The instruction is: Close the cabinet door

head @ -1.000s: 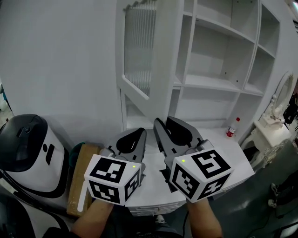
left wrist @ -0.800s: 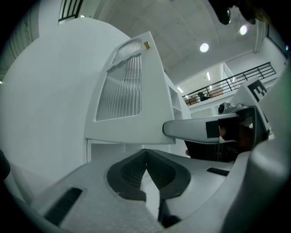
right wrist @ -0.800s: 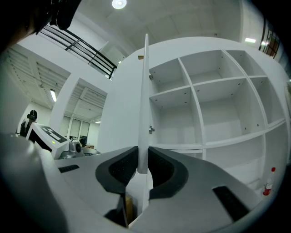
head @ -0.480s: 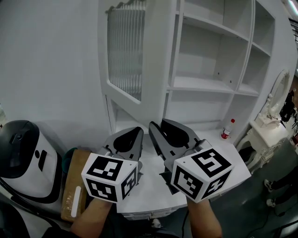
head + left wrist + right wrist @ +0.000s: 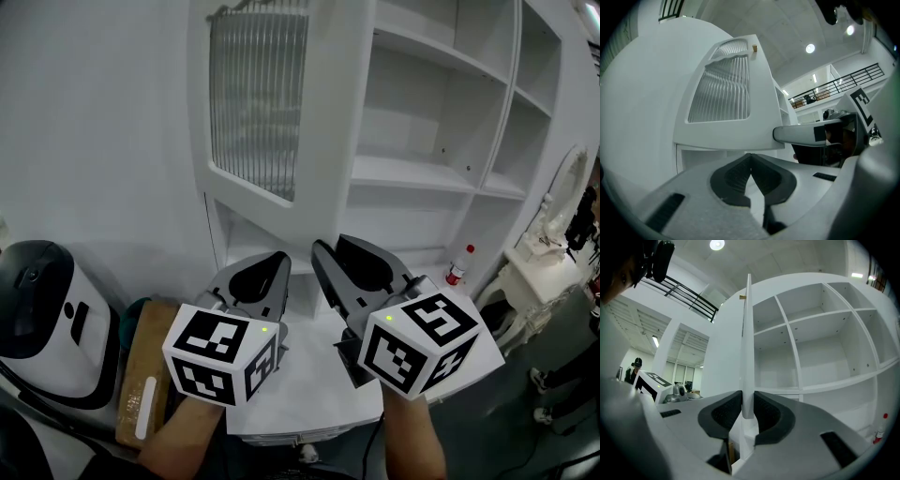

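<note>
- The cabinet door (image 5: 330, 112) stands swung out from the open shelves (image 5: 422, 169), above and just ahead of your two grippers.
- Your right gripper (image 5: 747, 404) is opening. The door's lower free edge sits edge-on in the gap between its jaws, but I see no pad pressing on it.
- Your left gripper (image 5: 750, 157) has its jaw tips together with nothing between them, and it points at the door's outer face.
- The door looks like a stiff painted frame, so it should swing lightly on its hinges and not flex.
- The ribbed glass panel (image 5: 255, 94) is probably the fragile part, so keep the jaws off it.
- Take hold of, or push on, the solid frame at the free edge near the lower corner. That should give you the most leverage.
- The gloss paint will likely be slippery, so a flat push may serve better than a pinch.
- No writing is readable. The cubes carry only square marker patterns, and the label on the red-capped bottle (image 5: 457, 266) is too small to read.
</note>
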Tool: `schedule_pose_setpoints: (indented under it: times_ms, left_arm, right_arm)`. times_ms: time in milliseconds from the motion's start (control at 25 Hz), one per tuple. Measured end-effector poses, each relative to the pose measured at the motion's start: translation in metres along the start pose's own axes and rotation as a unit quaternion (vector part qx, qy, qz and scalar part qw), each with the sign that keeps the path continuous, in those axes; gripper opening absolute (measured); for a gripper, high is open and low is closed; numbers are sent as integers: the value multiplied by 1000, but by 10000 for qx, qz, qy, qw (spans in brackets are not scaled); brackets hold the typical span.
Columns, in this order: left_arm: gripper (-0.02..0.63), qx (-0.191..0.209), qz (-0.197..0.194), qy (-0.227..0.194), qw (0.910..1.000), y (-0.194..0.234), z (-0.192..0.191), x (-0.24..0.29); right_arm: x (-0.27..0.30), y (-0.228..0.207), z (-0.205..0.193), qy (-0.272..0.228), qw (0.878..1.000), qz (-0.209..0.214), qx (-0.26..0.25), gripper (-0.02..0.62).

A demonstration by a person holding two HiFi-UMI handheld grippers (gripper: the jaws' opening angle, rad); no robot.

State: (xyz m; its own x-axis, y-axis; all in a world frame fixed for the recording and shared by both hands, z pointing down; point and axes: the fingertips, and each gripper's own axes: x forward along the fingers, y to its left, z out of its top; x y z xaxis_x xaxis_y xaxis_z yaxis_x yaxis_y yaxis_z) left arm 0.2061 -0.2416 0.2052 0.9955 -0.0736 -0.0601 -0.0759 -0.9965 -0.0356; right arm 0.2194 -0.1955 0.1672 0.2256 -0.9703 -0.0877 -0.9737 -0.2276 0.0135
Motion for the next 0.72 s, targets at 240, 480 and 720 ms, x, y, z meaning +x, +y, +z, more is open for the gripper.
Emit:
schedule_pose_setpoints:
  times_ms: [240,480,720]
  left_arm:
    - [11,17,26,42,10000,2,-5,13]
    - [11,41,47,75,10000,2,-8,33]
    - [12,79,77,82,9999,1,-11,55]
  right_arm:
    - [5,-20,0,4,10000,27,25,87]
    - [10,-40,-1,19,9999,133,48,94]
    - [17,-59,-1,-32,9997,251,67,97]
